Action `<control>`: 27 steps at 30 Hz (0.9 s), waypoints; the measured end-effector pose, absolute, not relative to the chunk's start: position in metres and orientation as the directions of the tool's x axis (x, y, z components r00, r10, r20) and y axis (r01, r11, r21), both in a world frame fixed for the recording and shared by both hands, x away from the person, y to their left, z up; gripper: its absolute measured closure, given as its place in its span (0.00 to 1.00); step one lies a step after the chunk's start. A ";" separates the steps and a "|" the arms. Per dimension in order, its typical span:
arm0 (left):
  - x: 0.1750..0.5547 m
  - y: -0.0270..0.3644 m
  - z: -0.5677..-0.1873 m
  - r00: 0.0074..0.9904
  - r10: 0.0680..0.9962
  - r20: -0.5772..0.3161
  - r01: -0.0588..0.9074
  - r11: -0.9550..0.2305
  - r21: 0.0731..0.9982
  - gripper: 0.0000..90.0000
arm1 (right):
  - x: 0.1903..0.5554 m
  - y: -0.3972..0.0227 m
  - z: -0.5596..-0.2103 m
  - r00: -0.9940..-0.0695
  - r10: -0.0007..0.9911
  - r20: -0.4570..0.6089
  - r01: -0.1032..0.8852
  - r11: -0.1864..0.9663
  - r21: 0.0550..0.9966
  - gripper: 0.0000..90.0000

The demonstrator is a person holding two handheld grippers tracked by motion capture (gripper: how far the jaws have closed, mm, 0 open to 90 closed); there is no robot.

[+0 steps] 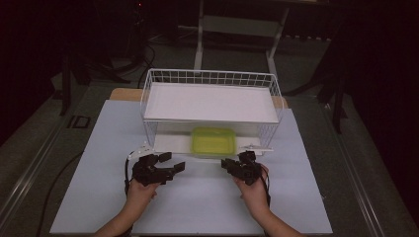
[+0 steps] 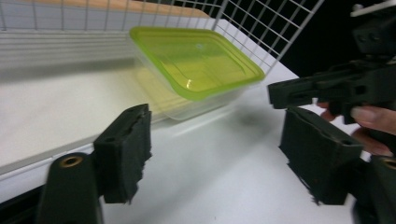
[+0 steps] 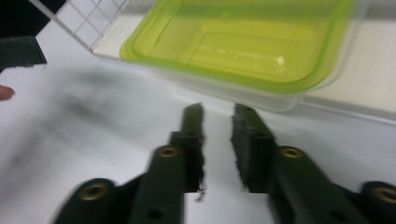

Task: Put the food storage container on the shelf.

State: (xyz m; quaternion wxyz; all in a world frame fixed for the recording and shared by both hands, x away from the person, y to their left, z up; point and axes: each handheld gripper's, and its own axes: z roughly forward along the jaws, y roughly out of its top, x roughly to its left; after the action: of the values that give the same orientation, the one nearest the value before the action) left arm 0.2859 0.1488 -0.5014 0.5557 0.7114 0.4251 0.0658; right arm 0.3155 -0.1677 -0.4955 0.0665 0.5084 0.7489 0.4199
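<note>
A clear plastic container with a lime-green lid [image 1: 213, 140] [image 2: 196, 60] [image 3: 243, 42] lies on the low white board under the wire rack's shelf, at its front edge. My left gripper [image 1: 173, 161] [image 2: 219, 135] hovers over the table just left of the container, jaws wide open with nothing between them. My right gripper [image 1: 228, 162] [image 3: 217, 116] sits just right of the container and points at its near wall; its jaws stand a narrow gap apart with bare table between them. In the left gripper view the right gripper [image 2: 327, 88] shows at the right, with fingers of the hand [image 2: 373, 116] on it.
A white wire rack [image 1: 212, 78] with a white shelf panel [image 1: 210, 101] stands at the back of the white tabletop [image 1: 197, 202]. Its wire side wall [image 2: 261, 23] rises behind the container. Dark floor and table legs lie beyond.
</note>
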 end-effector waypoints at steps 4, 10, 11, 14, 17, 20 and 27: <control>0.283 0.149 -0.506 0.667 0.657 -0.351 0.498 -0.042 0.866 0.11 | 0.317 -0.158 -0.502 -0.491 0.808 0.325 0.717 0.162 0.678 1.00; 0.282 0.149 -0.510 0.641 0.699 -0.317 0.464 -0.024 0.885 0.00 | 0.326 -0.146 -0.511 -0.496 0.817 0.293 0.704 0.181 0.687 1.00; 0.282 0.149 -0.510 0.644 0.697 -0.313 0.460 -0.026 0.888 0.00 | 0.329 -0.144 -0.512 -0.495 0.820 0.287 0.702 0.182 0.689 1.00; 0.282 0.148 -0.510 0.642 0.711 -0.288 0.448 -0.043 0.893 0.00 | 0.337 -0.141 -0.515 -0.486 0.827 0.282 0.704 0.180 0.687 1.00; 0.281 0.148 -0.510 0.641 0.716 -0.278 0.445 -0.051 0.894 0.00 | 0.345 -0.137 -0.518 -0.478 0.834 0.276 0.705 0.177 0.687 1.00; 0.281 0.148 -0.510 0.638 0.721 -0.270 0.440 -0.054 0.896 0.00 | 0.351 -0.132 -0.521 -0.475 0.836 0.276 0.705 0.174 0.688 1.00; 0.281 0.149 -0.511 0.640 0.722 -0.263 0.432 -0.055 0.900 0.00 | 0.364 -0.123 -0.524 -0.472 0.838 0.275 0.699 0.165 0.696 1.00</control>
State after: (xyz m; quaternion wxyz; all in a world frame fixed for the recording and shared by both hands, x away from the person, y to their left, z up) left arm 0.2815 0.1489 -0.5109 0.5562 0.7145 0.4038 0.1304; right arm 0.3639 -0.1234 -0.5236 0.0866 0.5067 0.7581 0.4013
